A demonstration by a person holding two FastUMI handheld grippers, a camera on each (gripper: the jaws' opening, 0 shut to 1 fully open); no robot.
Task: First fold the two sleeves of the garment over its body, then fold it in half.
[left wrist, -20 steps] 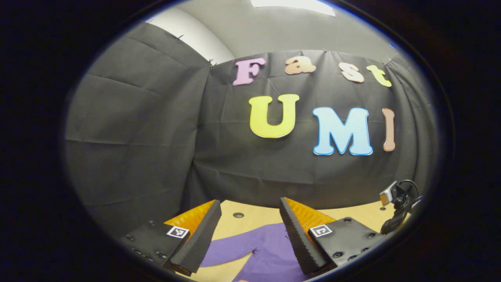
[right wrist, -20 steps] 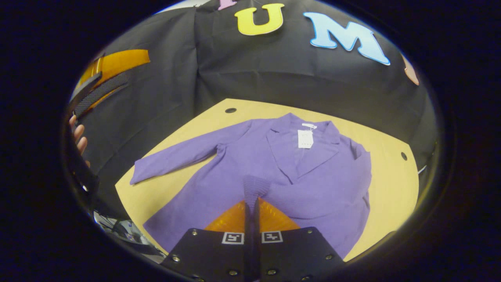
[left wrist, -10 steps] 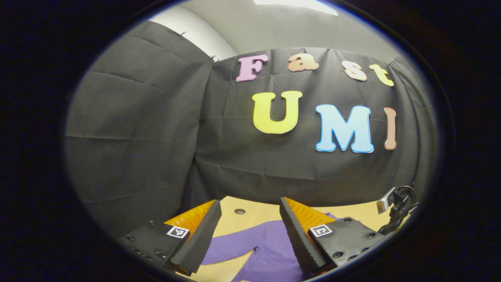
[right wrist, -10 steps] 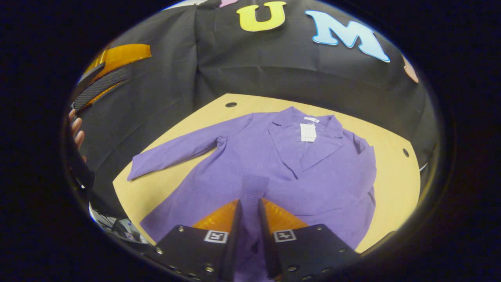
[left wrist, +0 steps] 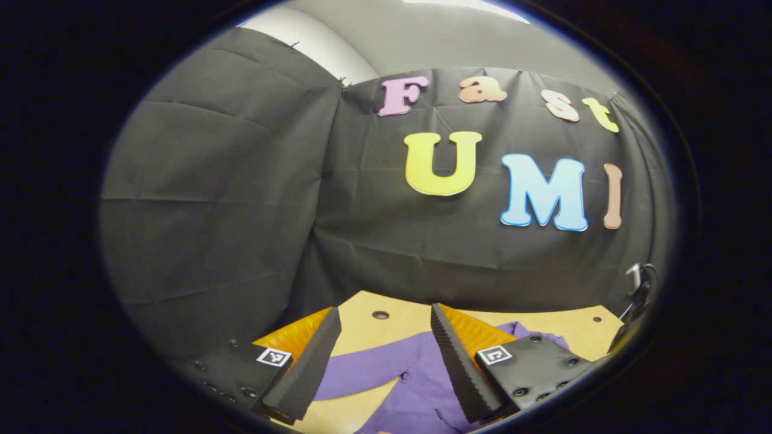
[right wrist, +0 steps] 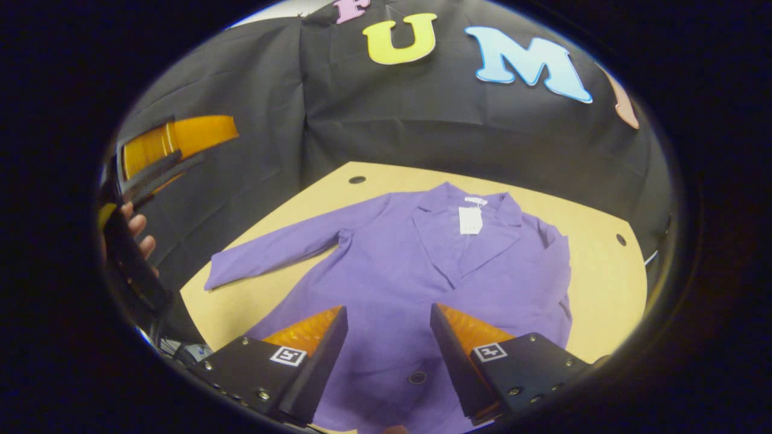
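The purple jacket (right wrist: 392, 271) lies flat, front up, on the tan surface (right wrist: 603, 271), collar toward the far wall. A white tag (right wrist: 469, 220) sits at the neck. One sleeve (right wrist: 277, 250) stretches out sideways; the other sleeve (right wrist: 558, 265) lies folded over the body. A dark button (right wrist: 417, 378) shows near the hem.

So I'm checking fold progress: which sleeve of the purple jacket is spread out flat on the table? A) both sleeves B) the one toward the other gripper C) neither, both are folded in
B: in the right gripper view the jacket has one sleeve stretched across the table toward the left gripper; the other lies over the body.
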